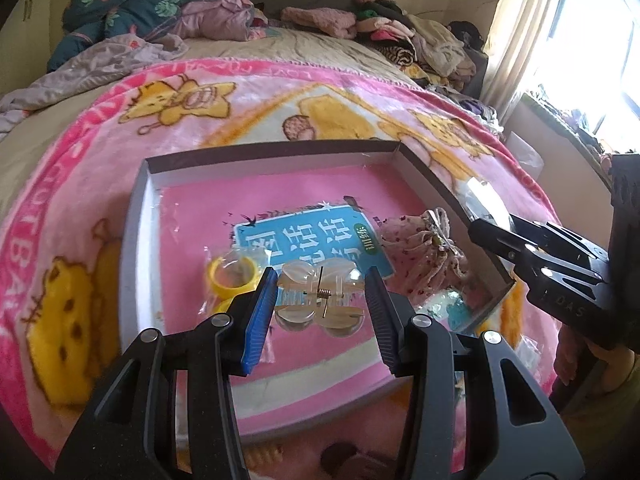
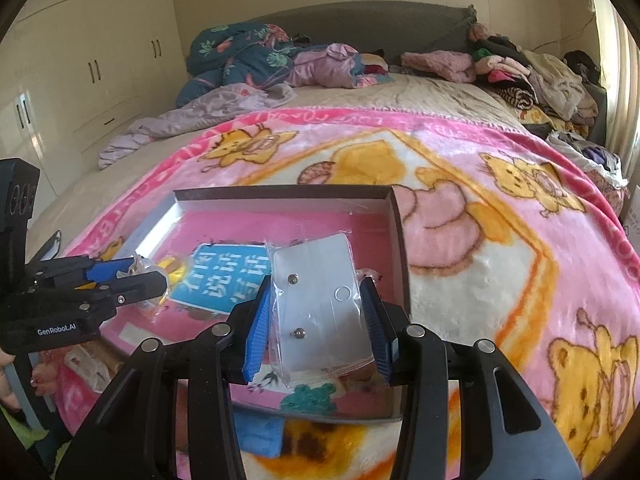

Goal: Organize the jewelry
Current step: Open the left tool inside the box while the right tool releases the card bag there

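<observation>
My left tongs (image 1: 320,300) pinch clear hair clip (image 1: 320,294); right tongs (image 2: 316,320) pinch bagged earring card (image 2: 320,304). Both over box (image 2: 280,199), likely for dropping in.

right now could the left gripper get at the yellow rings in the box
Probably not as things stand: the left gripper is shut on a clear hair clip. The yellow rings lie uncovered in the box, just beside its left finger, so the way is free once the clip is set down.
</observation>
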Motion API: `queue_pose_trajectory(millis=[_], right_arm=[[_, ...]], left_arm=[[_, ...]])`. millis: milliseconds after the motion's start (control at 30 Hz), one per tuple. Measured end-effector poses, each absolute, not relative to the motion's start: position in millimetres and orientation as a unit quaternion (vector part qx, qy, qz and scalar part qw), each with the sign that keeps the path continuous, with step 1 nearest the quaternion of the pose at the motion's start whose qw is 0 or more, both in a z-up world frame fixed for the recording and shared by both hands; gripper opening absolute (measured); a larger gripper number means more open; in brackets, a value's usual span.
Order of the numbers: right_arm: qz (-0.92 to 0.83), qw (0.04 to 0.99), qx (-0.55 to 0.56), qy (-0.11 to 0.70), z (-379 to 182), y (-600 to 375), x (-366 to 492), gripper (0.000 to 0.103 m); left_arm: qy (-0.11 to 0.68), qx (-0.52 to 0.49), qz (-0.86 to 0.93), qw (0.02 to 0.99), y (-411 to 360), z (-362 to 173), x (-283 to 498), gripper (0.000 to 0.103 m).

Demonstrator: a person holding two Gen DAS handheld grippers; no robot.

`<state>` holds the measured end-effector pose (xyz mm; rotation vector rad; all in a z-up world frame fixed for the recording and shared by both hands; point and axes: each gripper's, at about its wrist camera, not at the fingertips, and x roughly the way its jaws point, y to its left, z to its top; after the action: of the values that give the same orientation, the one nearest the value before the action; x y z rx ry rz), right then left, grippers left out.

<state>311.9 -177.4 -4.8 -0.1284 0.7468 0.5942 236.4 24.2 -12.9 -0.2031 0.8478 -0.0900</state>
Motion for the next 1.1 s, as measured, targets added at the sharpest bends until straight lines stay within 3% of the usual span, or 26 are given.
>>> queue_pose_trajectory(millis=[500,800,1100], right_arm=[[0.275,0.874,-0.06,0.396,-37.9,-175.8,338.7,0.041],[0.28,0.869,-0.06,0.403,-42.0,-170.5,339.4,0.044],[0.282,0.869,-0.05,0.404,-37.3,-173.5,326.3,0.057]], left_arm=[[0.443,-0.104,-0.053,0.889,18.9,-44.8,256.5,0.037],[0.436,-0.107,-0.048,0.892,26.4,-37.5,247.2,0.045],[0.436,-0.118,-0.037,0.891,37.0,-29.3,229.3,0.052]])
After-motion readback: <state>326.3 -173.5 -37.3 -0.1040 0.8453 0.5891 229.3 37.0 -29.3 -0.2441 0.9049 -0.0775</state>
